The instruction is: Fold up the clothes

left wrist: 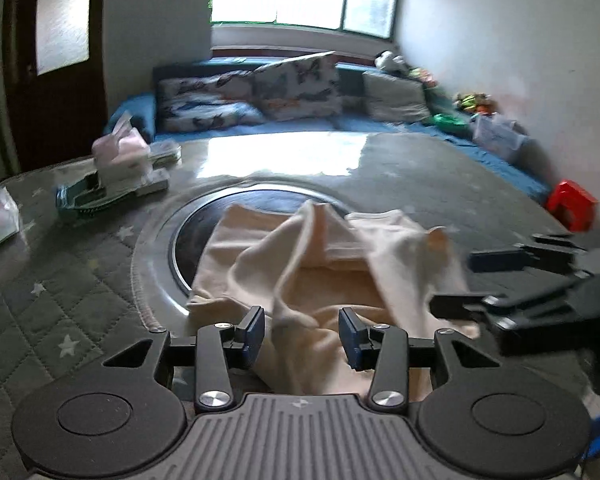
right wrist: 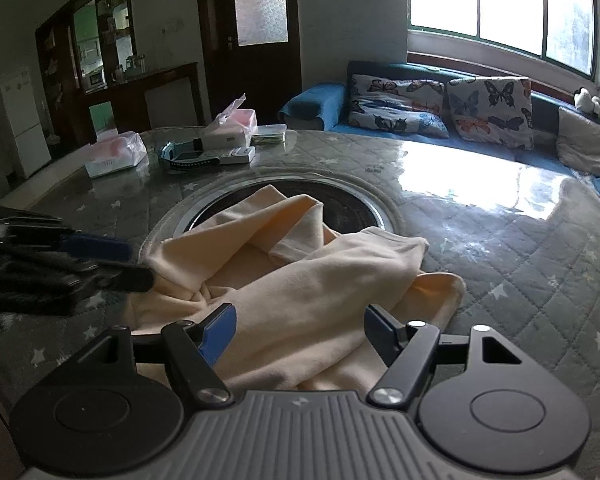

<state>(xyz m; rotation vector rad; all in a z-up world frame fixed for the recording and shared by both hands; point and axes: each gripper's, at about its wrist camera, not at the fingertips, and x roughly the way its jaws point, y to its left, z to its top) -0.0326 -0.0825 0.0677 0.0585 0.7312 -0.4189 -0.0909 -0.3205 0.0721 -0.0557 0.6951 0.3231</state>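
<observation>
Cream garment (left wrist: pixel 300 272) bunched between both grippers' spread fingers (left wrist: pixel 256 330)

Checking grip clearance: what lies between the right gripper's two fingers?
Cream garment fabric fills the gap of the open right gripper, seen in the right wrist view.

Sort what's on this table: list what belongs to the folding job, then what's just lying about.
For the job:
- cream garment, crumpled on the table
- left gripper, open
- right gripper, open

Lying about:
- tissue box
- white packet in plastic
- remote control
- butterfly cushions on the sofa
- red stool
</observation>
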